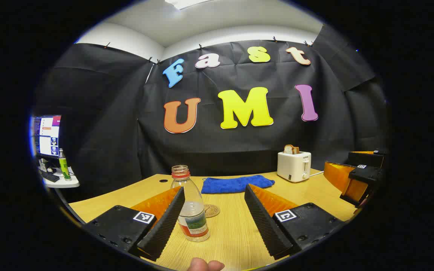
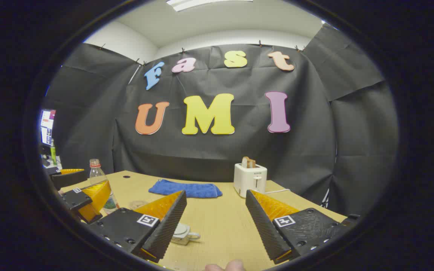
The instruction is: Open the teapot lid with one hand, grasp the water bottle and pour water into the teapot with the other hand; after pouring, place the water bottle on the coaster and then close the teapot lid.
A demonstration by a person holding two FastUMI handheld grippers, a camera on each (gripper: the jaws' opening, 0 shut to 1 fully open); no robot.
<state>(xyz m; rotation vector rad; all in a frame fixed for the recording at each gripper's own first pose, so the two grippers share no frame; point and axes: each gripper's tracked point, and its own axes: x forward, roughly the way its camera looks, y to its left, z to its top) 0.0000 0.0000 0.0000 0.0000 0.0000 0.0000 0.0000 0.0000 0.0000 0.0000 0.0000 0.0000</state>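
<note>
wooden tabletop (image 1: 232,229): left gripper (image 1: 213,222) spread wide around uncapped water bottle (image 1: 190,210); right gripper (image 2: 215,222) spread, teapot (image 2: 182,232) beside finger; toaster (image 2: 250,180) holds bread.

A wooden table (image 1: 236,229) with a light grain carries the non-task things. Toward its far edge lies a blue towel (image 1: 236,183), folded flat and stretched sideways. To the right of the towel, apart from it, stands a white toaster (image 1: 294,166) with slices of bread (image 1: 291,149) sticking up out of its slots; a white cord (image 2: 277,191) trails from it along the table. A small dark hole (image 1: 163,181) sits in the table's far left part. Off to the left, on a separate white shelf (image 1: 63,183), a lit monitor (image 1: 46,134) stands with a green bottle (image 1: 64,165) beside it.
</note>
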